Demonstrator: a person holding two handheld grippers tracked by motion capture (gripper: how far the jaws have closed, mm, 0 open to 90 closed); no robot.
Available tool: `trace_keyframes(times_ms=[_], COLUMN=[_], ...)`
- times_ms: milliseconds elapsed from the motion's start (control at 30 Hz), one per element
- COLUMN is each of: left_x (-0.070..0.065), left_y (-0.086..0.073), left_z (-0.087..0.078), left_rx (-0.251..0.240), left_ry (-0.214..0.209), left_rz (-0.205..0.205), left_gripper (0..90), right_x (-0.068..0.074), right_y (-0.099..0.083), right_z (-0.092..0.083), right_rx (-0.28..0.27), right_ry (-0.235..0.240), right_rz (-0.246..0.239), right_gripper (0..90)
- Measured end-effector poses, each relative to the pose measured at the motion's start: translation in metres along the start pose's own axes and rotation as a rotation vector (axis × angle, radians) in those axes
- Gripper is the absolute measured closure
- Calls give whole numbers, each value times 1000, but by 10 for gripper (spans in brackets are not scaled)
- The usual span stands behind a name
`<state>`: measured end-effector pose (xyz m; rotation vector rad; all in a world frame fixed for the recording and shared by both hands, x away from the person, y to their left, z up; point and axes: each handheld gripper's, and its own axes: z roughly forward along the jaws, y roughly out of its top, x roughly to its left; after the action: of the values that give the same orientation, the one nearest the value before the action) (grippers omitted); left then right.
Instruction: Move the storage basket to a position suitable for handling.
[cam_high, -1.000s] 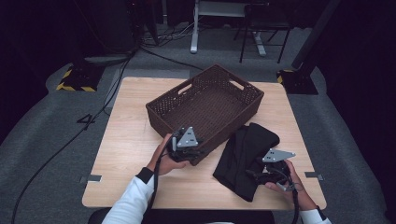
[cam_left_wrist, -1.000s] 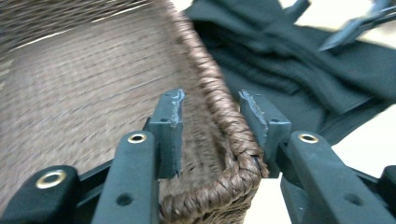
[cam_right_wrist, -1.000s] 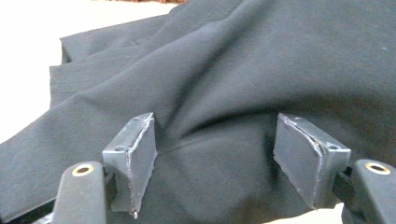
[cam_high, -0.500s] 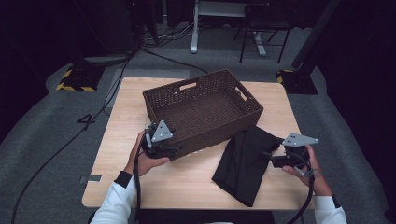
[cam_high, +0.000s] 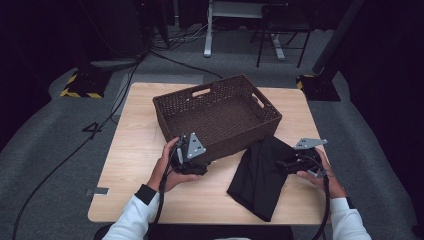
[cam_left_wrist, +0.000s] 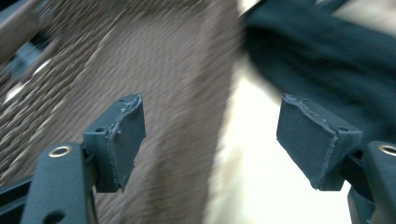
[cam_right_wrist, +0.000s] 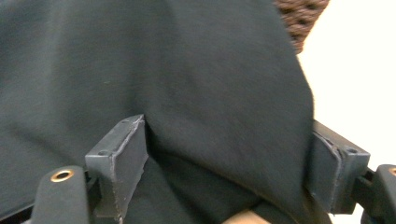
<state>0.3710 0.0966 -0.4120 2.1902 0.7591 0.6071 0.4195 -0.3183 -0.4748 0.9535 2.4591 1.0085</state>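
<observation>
We're at the near edge of the table (cam_high: 130, 145) with two jobs going at once. Our left gripper (cam_left_wrist: 210, 140) sits hard against the near wall of the brown wicker basket (cam_high: 220, 117), jaws spread wide with nothing between them; its own view is blurred, weave on one side, bare wood and dark fabric on the other. We read that as steadying or nudging the basket so it stands squarely behind the cloth, though we cannot tell whether a jaw actually touches the wall.

Over on the right, our right gripper (cam_right_wrist: 229, 158) has pushed its wide-open jaws around a raised fold of the black cloth (cam_high: 260, 175). The fabric bulges between the pads (cam_right_wrist: 123, 154), but they have not closed on it, so nothing is held yet. The cloth lies crumpled flat on the table, its far corner tucked against the basket's near right corner, wholly outside the basket.

That placement makes sense to us: basket just beyond, cloth right at its foot, a short lift over the rim. Next we'd expect the right jaws to pinch that fold.
</observation>
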Motion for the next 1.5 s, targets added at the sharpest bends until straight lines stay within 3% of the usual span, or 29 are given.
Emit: trace_keyframes(times_ms=[33, 67, 133, 233, 300, 400, 500, 700, 833, 1000, 1067, 1100, 1167, 1233, 1300, 1367, 1400, 1500], left_x=[5, 7, 9, 14, 22, 27, 33, 44, 42, 40, 45, 45, 45, 42, 30, 15, 9, -15], left_y=[-3, -5, -6, -5, -6, -6, -4, 1, 3, 7, 10, 11, 11, 13, 17, 20, 21, 21], left_z=[3, 4, 5, 5, 6, 12, 16, 24, 27, 31, 32, 32, 23, 12, -4, -14, -16, -22], left_rx=[-3, -6, 9, 18, 4, 2, -3, -23, -47, -60, -54, -67, -115, -149, -153, -131, -130, -148], left_ry=[-43, -55, -15, -30, -64, -80, -163, -257, -325, -353, -336, -308, -255, -258, -264, -245, -249, -324], left_rz=[-48, -65, -48, -30, -29, 3, 32, 101, 147, 193, 174, 154, 85, 61, 64, 114, 117, 129], left_gripper=[266, 283, 358, 518, 621, 690, 784, 810, 813, 812, 805, 791, 615, 464, 345, 250, 215, 201], right_x=[3, 7, 12, 15, 20, 32, 41, 53, 58, 62, 63, 61, 55, 48, 41, 34, 32, 28], right_y=[-2, -4, -8, -12, -15, -20, -21, -21, -20, -21, -20, -19, -16, -14, -13, -9, -7, 1], right_z=[1, 2, 4, 3, 2, -2, -3, -3, -4, -8, -14, -17, -24, -30, -33, -35, -35, -31], right_rx=[-1, 0, 10, 5, -9, -8, 5, 22, 29, 31, 19, 11, -17, -34, -49, -59, -65, -61], right_ry=[11, 29, 28, 36, 27, 19, 19, 11, -1, -7, 3, -4, -15, -33, -31, -43, -42, -29], right_rz=[-2, -8, -28, -19, 5, -9, -12, -16, -11, -14, -34, -37, -18, -5, 6, 6, 7, -3], right_gripper=[221, 226, 225, 226, 229, 228, 228, 231, 231, 230, 225, 225, 226, 222, 217, 205, 197, 178])
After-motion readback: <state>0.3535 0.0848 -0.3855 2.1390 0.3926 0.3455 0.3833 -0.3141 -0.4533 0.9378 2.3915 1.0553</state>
